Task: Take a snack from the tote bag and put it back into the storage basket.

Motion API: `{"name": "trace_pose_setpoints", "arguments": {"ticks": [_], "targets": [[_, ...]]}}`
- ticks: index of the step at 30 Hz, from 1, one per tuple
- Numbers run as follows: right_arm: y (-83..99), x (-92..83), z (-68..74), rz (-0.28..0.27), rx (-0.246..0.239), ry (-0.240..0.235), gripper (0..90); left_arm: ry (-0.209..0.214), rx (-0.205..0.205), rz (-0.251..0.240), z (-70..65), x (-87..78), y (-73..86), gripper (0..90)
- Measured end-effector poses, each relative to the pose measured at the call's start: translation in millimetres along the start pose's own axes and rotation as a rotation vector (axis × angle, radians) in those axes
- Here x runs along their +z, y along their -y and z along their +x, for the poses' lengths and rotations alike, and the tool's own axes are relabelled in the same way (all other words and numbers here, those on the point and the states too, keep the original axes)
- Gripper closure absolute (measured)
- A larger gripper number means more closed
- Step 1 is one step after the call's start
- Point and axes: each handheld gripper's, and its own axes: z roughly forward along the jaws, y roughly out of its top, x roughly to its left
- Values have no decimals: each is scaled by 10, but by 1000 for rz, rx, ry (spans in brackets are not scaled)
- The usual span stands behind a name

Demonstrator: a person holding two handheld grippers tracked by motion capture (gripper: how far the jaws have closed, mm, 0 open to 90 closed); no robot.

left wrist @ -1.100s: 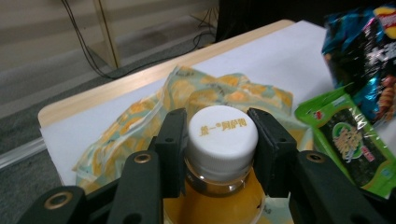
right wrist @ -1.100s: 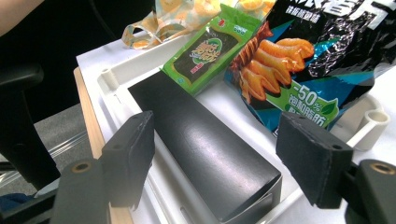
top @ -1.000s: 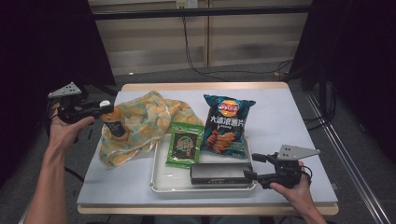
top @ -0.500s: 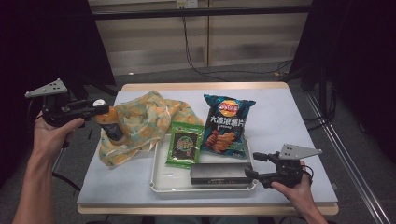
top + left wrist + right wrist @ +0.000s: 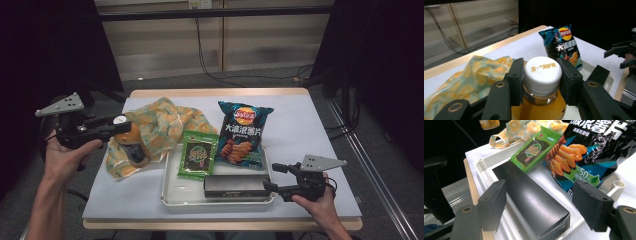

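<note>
A: Lower right of the high view first — the right gripper (image 5: 270, 177) sits low at the table's near edge, jaws spread wide with nothing between them, pointing at the black box (image 5: 236, 185) in the white tray (image 5: 170, 192).

B: In the right gripper view that box lies along the tray's near side, with the green seaweed packet (image 5: 535, 147) and the chip bag (image 5: 584, 147) beyond it.

A: Now the left of the high view — the left gripper (image 5: 121, 126) is clamped on the orange juice bottle (image 5: 132, 146), lifted over the left edge of the patterned cloth (image 5: 165, 122).

B: The left gripper view confirms it — both pads squeeze the neck just under the white cap (image 5: 543, 71). Chip bag in the upper right behind.
</note>
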Motion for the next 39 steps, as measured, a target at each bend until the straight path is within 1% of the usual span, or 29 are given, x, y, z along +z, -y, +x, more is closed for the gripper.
{"name": "trace_pose_setpoints", "arguments": {"ticks": [3, 4, 6, 8, 10, 11, 12, 13, 15, 16, 17, 18, 19, 20, 21, 23, 24, 25, 27, 28, 29, 31, 32, 34, 36, 37, 39], "targets": [[-7, 7, 17, 2, -6, -2, 277, 28, 19, -8, -125, 75, -20, 592], [-7, 12, 19, 0, -9, -4, 277, 38, 18, -6, -160, 101, -26, 592], [-6, 16, 22, 3, -5, -3, 277, 49, 22, -12, -241, 163, -30, 592], [-8, 16, 33, 1, -6, -2, 277, 49, 13, -8, -299, 209, -32, 592], [-14, 11, 44, 2, -9, -3, 277, 59, 18, 0, -364, 266, -22, 592], [-16, 10, 49, 2, -8, -1, 277, 60, 14, 1, -393, 294, -11, 592], [-17, 9, 50, 0, -10, 0, 277, 62, 17, 12, -420, 316, -4, 592], [-19, 9, 50, -1, -12, -2, 277, 57, 9, 7, -457, 347, 11, 592], [-18, 8, 52, -1, -11, -2, 277, 65, 12, 9, -505, 386, 31, 592], [-18, 10, 51, 0, -12, -4, 277, 76, 16, 4, -538, 416, 53, 592], [-20, 11, 51, 0, -13, -4, 277, 84, 26, 9, -561, 433, 66, 592], [-21, 11, 51, 0, -13, -5, 277, 85, 23, 10, -586, 465, 88, 592], [-22, 12, 49, -1, -14, -6, 277, 94, 26, 14, -611, 494, 112, 592], [-22, 12, 50, 0, -16, -5, 277, 100, 35, 29, -638, 526, 132, 592], [-21, 11, 50, -1, -15, -6, 277, 100, 35, 37, -659, 558, 155, 592], [-20, 14, 50, -1, -12, -5, 277, 116, 42, 52, -683, 620, 209, 592], [-21, 16, 50, 0, -13, -6, 277, 117, 28, 51, -681, 648, 241, 592], [-23, 18, 52, 0, -14, -5, 277, 123, 23, 52, -670, 670, 275, 592], [-25, 17, 54, -2, -16, -4, 276, 137, 2, 59, -650, 724, 342, 592], [-24, 16, 52, -2, -16, -5, 276, 136, -5, 69, -648, 749, 368, 592], [-21, 17, 47, -2, -12, -3, 275, 141, 0, 76, -656, 773, 394, 592], [-18, 23, 39, 2, -11, -2, 275, 137, -3, 91, -675, 825, 445, 592], [-18, 26, 38, 3, -11, -3, 274, 141, 9, 107, -677, 847, 467, 592], [-20, 26, 42, 2, -11, -5, 274, 148, -2, 108, -685, 901, 518, 592], [-18, 26, 39, 2, -11, -4, 274, 145, -4, 133, -698, 949, 553, 592], [-16, 26, 38, 4, -13, -4, 274, 157, 0, 135, -709, 967, 571, 592], [-16, 23, 40, 2, -12, -4, 274, 159, -5, 122, -720, 973, 578, 592]]}}
